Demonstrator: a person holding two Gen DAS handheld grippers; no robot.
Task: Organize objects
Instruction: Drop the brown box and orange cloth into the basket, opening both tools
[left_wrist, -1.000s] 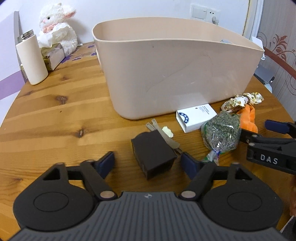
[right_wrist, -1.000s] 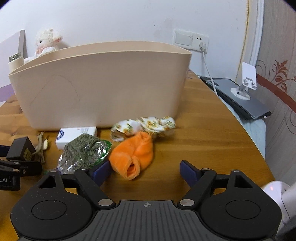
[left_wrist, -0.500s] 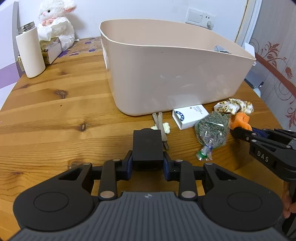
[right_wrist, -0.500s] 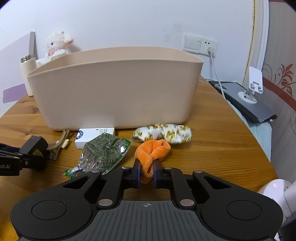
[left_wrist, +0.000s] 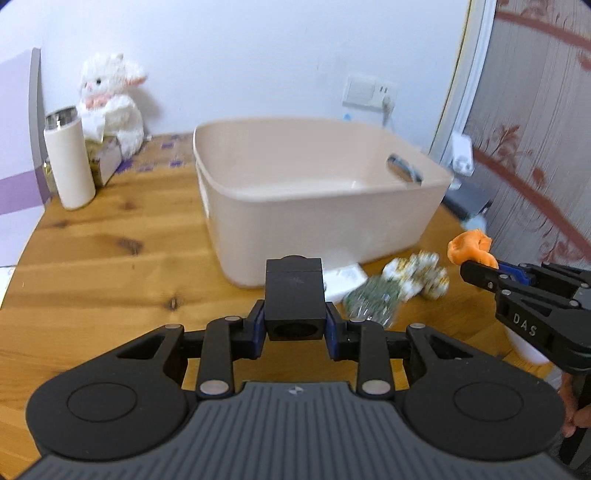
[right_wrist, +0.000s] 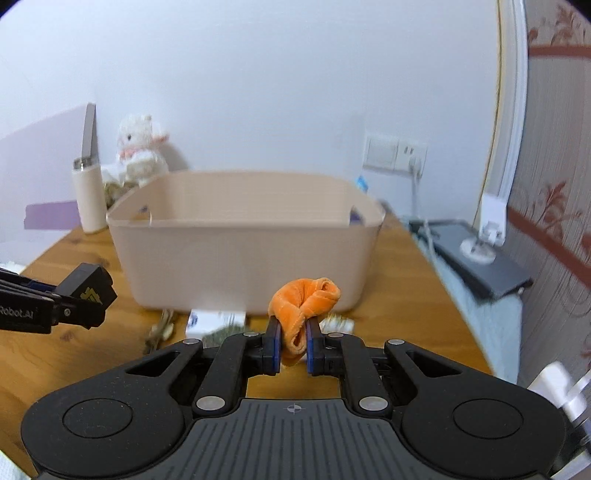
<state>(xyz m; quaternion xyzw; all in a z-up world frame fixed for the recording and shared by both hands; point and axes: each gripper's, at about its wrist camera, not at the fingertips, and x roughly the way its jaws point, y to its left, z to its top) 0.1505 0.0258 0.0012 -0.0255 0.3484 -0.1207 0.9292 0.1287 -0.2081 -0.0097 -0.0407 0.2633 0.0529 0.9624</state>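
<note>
- A white thermos (left_wrist: 69, 162) and a plush lamb (left_wrist: 110, 99) stand at the far left of the wooden desk (left_wrist: 103, 258).
- The left tool (left_wrist: 294, 328) is clamped on a black box (left_wrist: 293, 295), held clear above the desk in front of the beige bin (left_wrist: 314, 195).
- A white carton (left_wrist: 345, 278), a green packet (left_wrist: 373, 299) and a floral cloth (left_wrist: 421, 277) lie by the bin's near wall — blurred.
- The right tool (right_wrist: 291, 345) is pinched tight on an orange cloth (right_wrist: 304, 299), off the desk.
</note>
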